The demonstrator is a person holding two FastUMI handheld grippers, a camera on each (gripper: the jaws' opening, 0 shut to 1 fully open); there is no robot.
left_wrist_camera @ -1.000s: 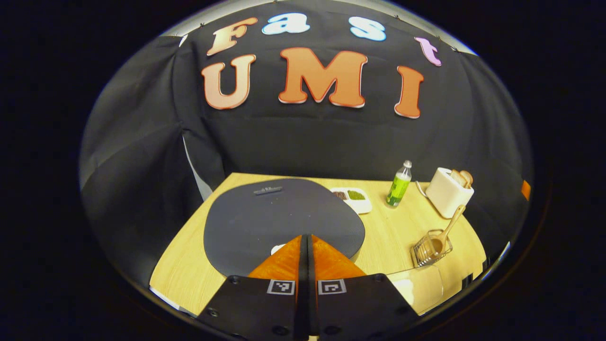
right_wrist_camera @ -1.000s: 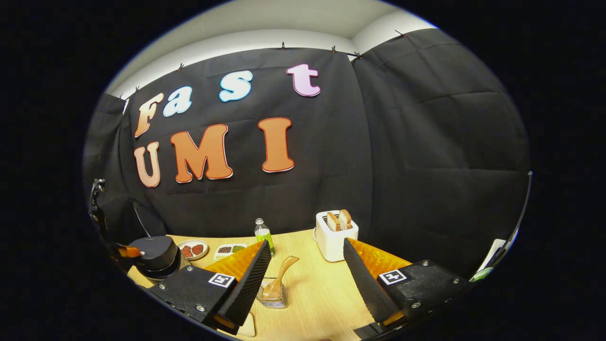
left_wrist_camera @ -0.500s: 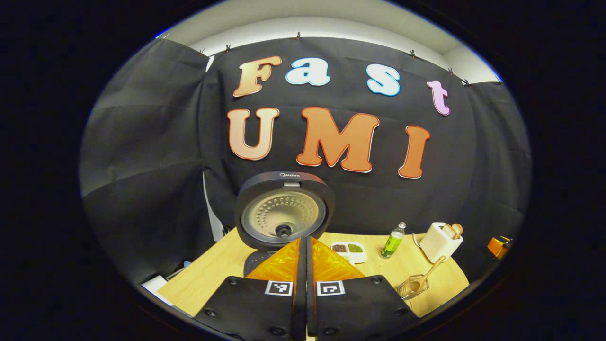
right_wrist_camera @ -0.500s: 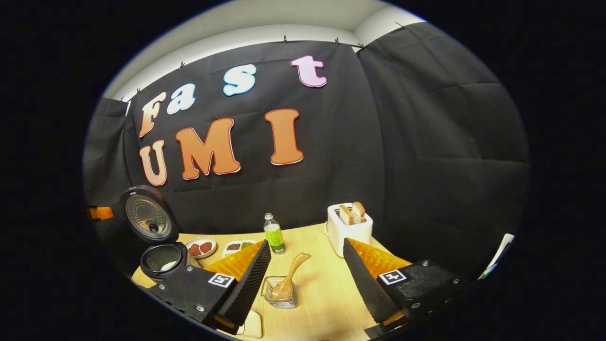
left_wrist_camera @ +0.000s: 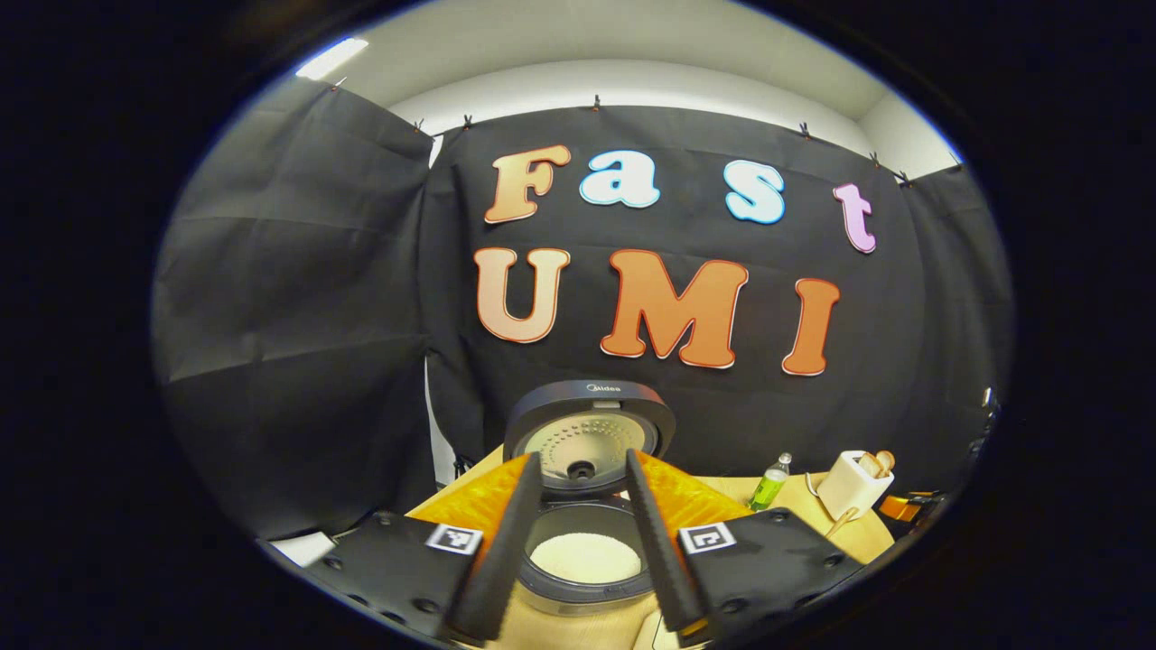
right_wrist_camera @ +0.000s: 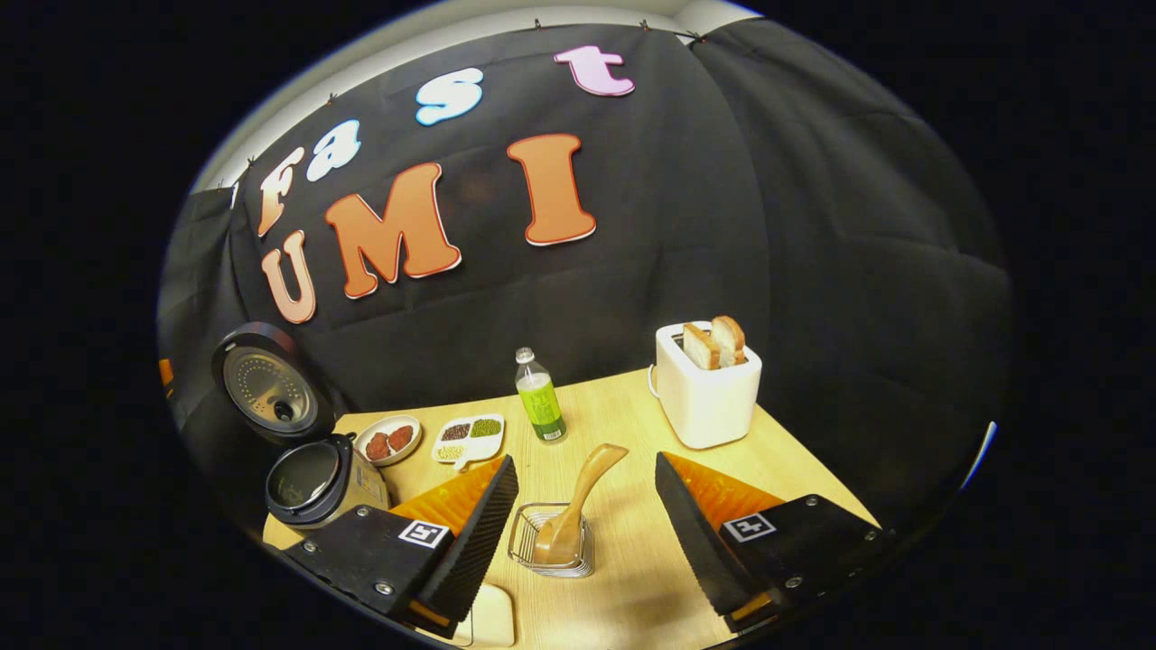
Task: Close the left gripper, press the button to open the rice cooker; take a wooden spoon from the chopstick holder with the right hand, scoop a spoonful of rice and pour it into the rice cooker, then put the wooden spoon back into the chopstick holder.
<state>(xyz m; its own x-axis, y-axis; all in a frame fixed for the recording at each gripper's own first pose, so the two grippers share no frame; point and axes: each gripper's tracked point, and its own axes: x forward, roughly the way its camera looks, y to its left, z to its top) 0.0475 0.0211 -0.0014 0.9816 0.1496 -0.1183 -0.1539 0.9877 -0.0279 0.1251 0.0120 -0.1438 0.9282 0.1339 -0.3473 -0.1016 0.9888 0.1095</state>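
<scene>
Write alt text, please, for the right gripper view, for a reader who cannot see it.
The open right gripper hovers over a wooden spoon standing in a wire chopstick holder on a wooden table. At the left, a rice cooker stands with its lid up; behind are two dishes, a bottle and a toaster holding bread.

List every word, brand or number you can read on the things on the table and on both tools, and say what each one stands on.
rice cooker lid: a small brand mark on its top rim, too small to read surely.
bottle: the print on its green label is too blurred to read.
left tool and right tool: square coded markers, patterns only, no words.
toaster: no text visible.
</scene>
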